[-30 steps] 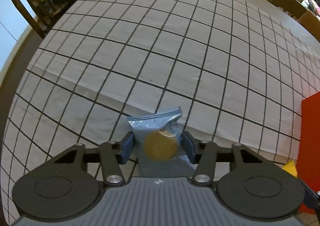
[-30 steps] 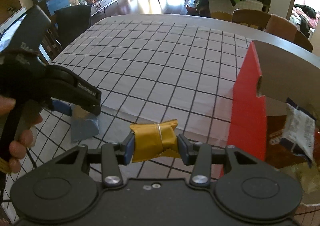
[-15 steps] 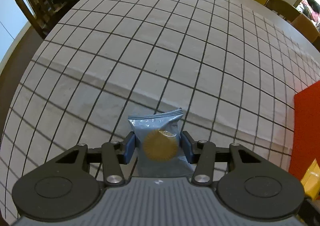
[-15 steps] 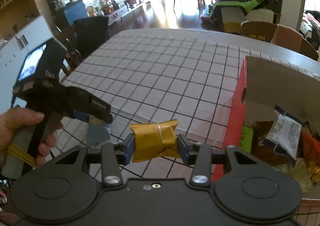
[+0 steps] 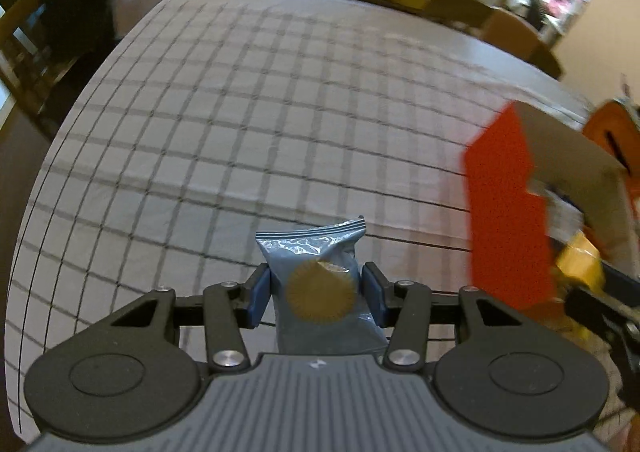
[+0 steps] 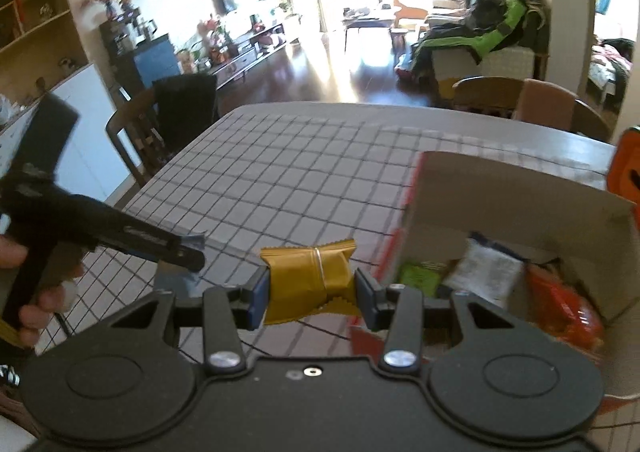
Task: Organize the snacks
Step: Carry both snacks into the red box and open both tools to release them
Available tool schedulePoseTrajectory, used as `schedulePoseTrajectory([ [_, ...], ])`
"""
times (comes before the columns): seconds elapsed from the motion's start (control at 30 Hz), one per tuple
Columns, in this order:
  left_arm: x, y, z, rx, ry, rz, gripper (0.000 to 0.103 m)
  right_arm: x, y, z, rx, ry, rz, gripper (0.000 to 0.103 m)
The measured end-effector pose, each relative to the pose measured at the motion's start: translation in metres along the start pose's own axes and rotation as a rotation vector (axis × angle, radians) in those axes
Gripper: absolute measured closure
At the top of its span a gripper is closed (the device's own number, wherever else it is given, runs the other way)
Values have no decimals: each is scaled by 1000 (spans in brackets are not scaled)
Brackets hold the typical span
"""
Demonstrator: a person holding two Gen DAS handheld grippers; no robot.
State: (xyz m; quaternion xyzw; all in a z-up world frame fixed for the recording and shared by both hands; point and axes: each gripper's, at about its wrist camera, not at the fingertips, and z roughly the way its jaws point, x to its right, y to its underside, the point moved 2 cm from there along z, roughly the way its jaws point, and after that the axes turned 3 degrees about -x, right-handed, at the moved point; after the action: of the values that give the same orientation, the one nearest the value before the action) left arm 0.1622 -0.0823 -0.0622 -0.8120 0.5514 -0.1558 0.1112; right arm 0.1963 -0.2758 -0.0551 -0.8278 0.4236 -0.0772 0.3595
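Note:
My left gripper (image 5: 316,288) is shut on a blue-grey snack packet (image 5: 320,284) with a gold round seal, held above the checked tablecloth. My right gripper (image 6: 310,286) is shut on a gold snack packet (image 6: 310,276), held left of the open red cardboard box (image 6: 516,187). The box holds several snacks, among them a white packet (image 6: 486,268), a green one (image 6: 418,276) and an orange one (image 6: 560,304). The box also shows at the right of the left wrist view (image 5: 508,219). The left gripper appears in the right wrist view (image 6: 176,252), left of the gold packet.
The table (image 5: 240,111) has a white cloth with a black grid. Wooden chairs stand at the far left (image 6: 132,131) and far right (image 6: 532,103) edges. An orange object (image 6: 626,167) sits beyond the box at the right.
Both grippers have risen and tilted up, each keeping its packet. The left gripper has swung right, bringing the red box into its view. The right gripper now sees into the box.

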Motion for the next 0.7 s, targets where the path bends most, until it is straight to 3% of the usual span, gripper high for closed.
schedulePoseTrajectory([
  [0.43,110,-31,-24,64,160,265,55,82,15,-37,69,181,123,59],
  [0.7,169,-40,-12,55,186,375,55,129,27,-42,58,249,205,58],
])
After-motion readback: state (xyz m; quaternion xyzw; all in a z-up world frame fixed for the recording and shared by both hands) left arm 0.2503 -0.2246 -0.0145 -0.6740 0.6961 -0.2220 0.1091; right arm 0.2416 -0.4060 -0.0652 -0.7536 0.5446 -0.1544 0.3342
